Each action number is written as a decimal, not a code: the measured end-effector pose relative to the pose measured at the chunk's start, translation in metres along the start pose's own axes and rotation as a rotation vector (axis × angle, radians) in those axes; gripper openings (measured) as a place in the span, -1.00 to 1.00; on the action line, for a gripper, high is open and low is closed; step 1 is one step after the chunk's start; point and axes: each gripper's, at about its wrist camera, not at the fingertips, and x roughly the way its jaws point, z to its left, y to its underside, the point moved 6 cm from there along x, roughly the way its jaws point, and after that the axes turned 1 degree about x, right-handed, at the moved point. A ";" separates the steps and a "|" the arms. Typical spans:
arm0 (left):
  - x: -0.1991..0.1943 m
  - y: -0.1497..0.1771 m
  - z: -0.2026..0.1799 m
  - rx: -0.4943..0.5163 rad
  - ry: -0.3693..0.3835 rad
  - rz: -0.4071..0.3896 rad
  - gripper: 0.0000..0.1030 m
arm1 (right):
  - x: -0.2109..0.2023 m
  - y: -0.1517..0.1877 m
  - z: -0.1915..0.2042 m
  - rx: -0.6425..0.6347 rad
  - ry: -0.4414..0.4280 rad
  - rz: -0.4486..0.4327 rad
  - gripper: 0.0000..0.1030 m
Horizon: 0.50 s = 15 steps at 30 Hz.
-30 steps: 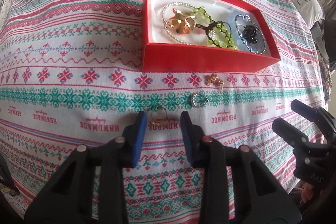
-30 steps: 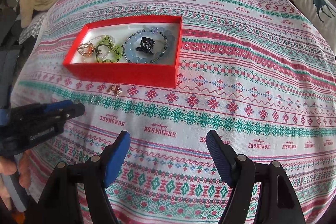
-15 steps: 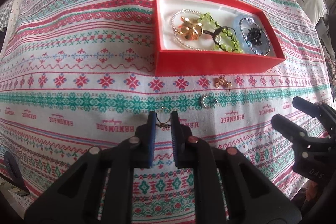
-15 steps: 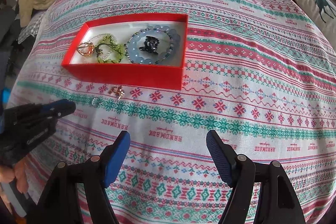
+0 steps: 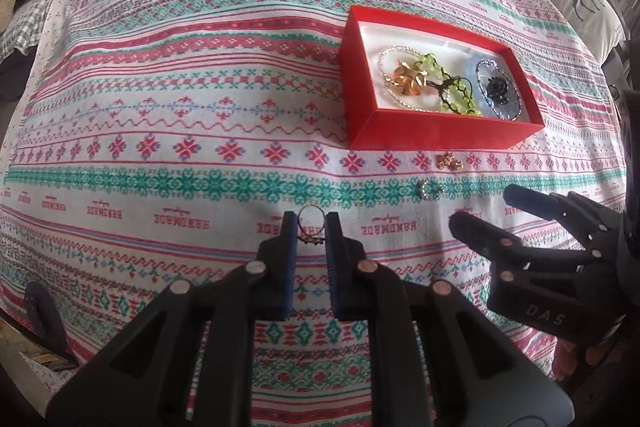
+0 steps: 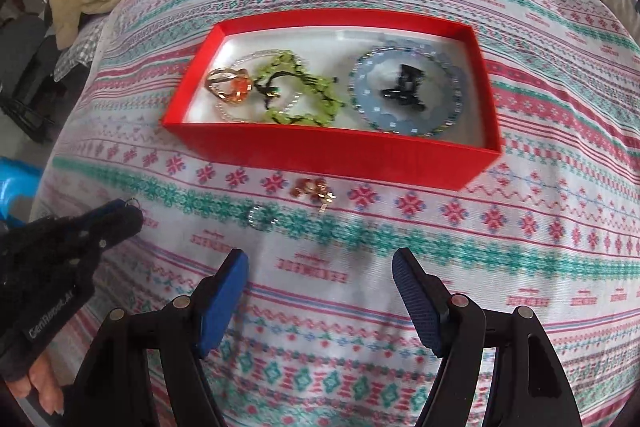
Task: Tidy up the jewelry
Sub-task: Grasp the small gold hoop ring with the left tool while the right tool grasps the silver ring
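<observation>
**A:** The left gripper (image 5: 311, 227) is pinched on a small gold ring (image 5: 310, 217), the hoop poking up between the blue pads and a little charm hanging just below. So we're in the carry step, I'd say: ring picked, box not yet reached.

**B:** And the red box (image 5: 440, 137) sits up and to the right on the patterned bed cover (image 5: 160, 107), well apart from that ring. Inside it already: a gold flower piece (image 5: 406, 81), a green beaded bracelet (image 5: 444, 83) and a black clip (image 5: 496, 89) on a pale blue ring of beads.

**A:** Next move, to my eye, is over the near wall and release above the white lining, without snagging the charm on the rim.

**B:** The right gripper (image 6: 320, 303): jaws wide, nothing between them, easing closed a touch. It hovers just short of two loose pieces, a sparkly ring (image 6: 262, 217) and a pair of gold earrings (image 6: 314, 189), both in front of the box.

**A:** Likely its target, one of those.

**B:** The views differ. The left camera shows the grip itself. The right camera gives only the side of the left gripper's tip, the ring barely a glint, but it shows the box interior more squarely.

**A:** It's a bit blurred, mind.
</observation>
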 end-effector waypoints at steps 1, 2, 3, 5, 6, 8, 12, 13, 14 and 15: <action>0.000 0.000 0.002 -0.003 0.001 0.000 -0.71 | 0.003 -0.001 0.004 -0.002 -0.007 0.005 0.32; -0.001 0.001 0.004 -0.006 0.001 0.000 -0.71 | 0.006 -0.002 0.008 -0.003 -0.017 0.014 0.25; -0.001 0.001 0.006 -0.008 0.002 0.000 -0.71 | 0.009 -0.002 0.011 -0.001 -0.022 0.018 0.13; -0.002 0.002 0.008 -0.012 0.003 -0.001 -0.71 | 0.015 -0.005 0.016 0.005 -0.029 0.028 0.06; -0.001 0.001 0.006 -0.013 0.003 -0.001 -0.71 | 0.016 -0.008 0.017 0.005 -0.027 0.028 0.03; -0.002 0.001 0.008 -0.017 0.005 -0.001 -0.71 | 0.019 -0.010 0.022 0.001 -0.025 0.024 -0.05; -0.002 0.003 0.010 -0.019 0.008 0.004 -0.71 | 0.024 -0.017 0.035 -0.011 -0.028 0.014 -0.19; -0.002 0.002 0.009 -0.019 0.008 0.004 -0.71 | 0.025 -0.018 0.036 -0.015 -0.025 0.012 -0.24; -0.002 0.002 0.009 -0.019 0.008 0.004 -0.71 | 0.026 -0.018 0.038 -0.020 -0.015 0.011 -0.26; -0.002 0.002 0.009 -0.019 0.009 0.004 -0.71 | 0.027 -0.019 0.040 -0.026 -0.007 0.007 -0.33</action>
